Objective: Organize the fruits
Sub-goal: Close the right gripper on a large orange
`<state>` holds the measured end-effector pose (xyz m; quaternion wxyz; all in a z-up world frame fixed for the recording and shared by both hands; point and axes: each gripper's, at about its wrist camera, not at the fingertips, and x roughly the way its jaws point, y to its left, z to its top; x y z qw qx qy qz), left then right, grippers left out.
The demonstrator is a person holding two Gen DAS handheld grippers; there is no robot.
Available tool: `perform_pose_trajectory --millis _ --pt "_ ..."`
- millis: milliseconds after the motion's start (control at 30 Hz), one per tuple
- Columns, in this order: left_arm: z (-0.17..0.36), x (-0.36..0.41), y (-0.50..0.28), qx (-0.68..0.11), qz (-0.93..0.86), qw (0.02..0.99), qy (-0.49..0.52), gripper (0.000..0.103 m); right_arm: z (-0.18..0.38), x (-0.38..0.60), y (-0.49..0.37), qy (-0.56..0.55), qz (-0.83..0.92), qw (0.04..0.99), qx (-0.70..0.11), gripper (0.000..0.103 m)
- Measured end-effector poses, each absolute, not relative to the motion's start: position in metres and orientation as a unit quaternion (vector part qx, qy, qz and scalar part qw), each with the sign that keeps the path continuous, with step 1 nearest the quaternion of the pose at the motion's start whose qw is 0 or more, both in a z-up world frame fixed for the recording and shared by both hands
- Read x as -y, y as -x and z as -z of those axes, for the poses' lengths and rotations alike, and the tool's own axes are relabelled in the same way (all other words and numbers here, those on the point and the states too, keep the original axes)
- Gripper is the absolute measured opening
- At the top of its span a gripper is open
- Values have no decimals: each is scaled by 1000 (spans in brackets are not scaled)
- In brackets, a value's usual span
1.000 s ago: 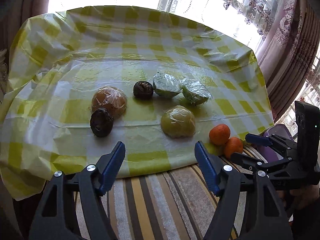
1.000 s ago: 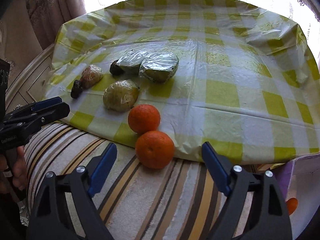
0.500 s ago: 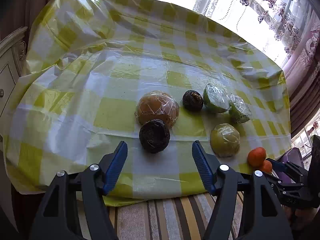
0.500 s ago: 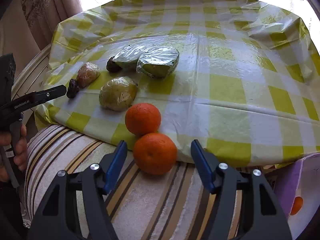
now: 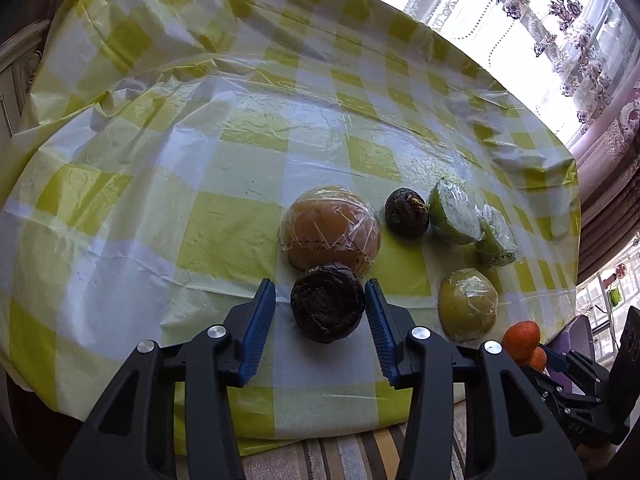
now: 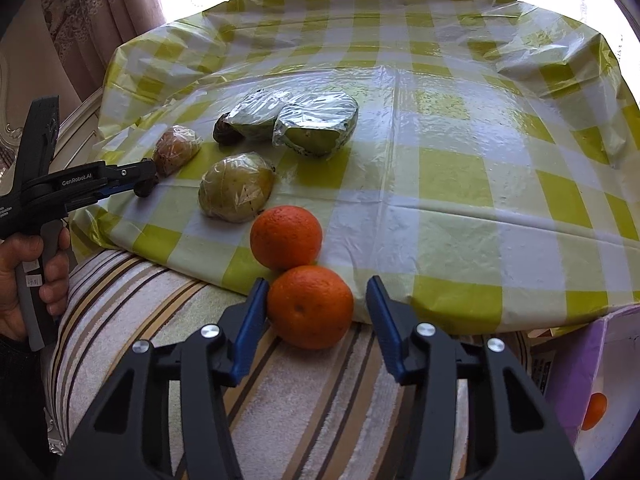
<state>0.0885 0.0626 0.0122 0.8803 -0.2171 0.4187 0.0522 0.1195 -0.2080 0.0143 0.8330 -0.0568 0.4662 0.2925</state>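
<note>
My left gripper [image 5: 320, 300] is open with its blue fingers on either side of a dark wrinkled fruit [image 5: 327, 303] on the yellow checked tablecloth [image 5: 200, 160]; small gaps show on both sides. My right gripper [image 6: 316, 304] is open around the near orange [image 6: 310, 306], its left finger close to or touching it. A second orange [image 6: 285, 237] sits just behind. Behind the dark fruit lie a wrapped brown fruit [image 5: 330, 233], another dark fruit [image 5: 406, 212], two wrapped green halves [image 5: 454, 216] and a wrapped yellow-green fruit [image 5: 468, 304].
The near orange rests at the cloth's edge on a striped cushion [image 6: 280, 400]. A purple box [image 6: 592, 392] at the lower right holds another orange [image 6: 594, 410]. The left gripper shows in the right wrist view [image 6: 136, 182]. Curtains and a bright window stand behind.
Both grippers moved forward and narrowed. The left one swung left and now straddles the dark fruit; the right one closed in around the near orange.
</note>
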Motion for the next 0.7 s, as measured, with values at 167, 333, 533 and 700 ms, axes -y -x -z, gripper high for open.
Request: perform_pose_trajectory --millis 167,333,533,700 --pt "-13 -58 -91 -422 -51 882 203 35 -14 207 -117 58 -299 830 -467 42" --pt "-16 -57 -88 -419 -58 885 197 35 -16 209 -114 53 -298 830 -468 42" --pt "-20 -55 -82 -415 -58 887 192 35 -18 213 -110 52 -299 832 -465 41" --pt "-27 -49 -75 -410 -58 891 186 35 -20 220 -108 41 -298 834 -463 41"
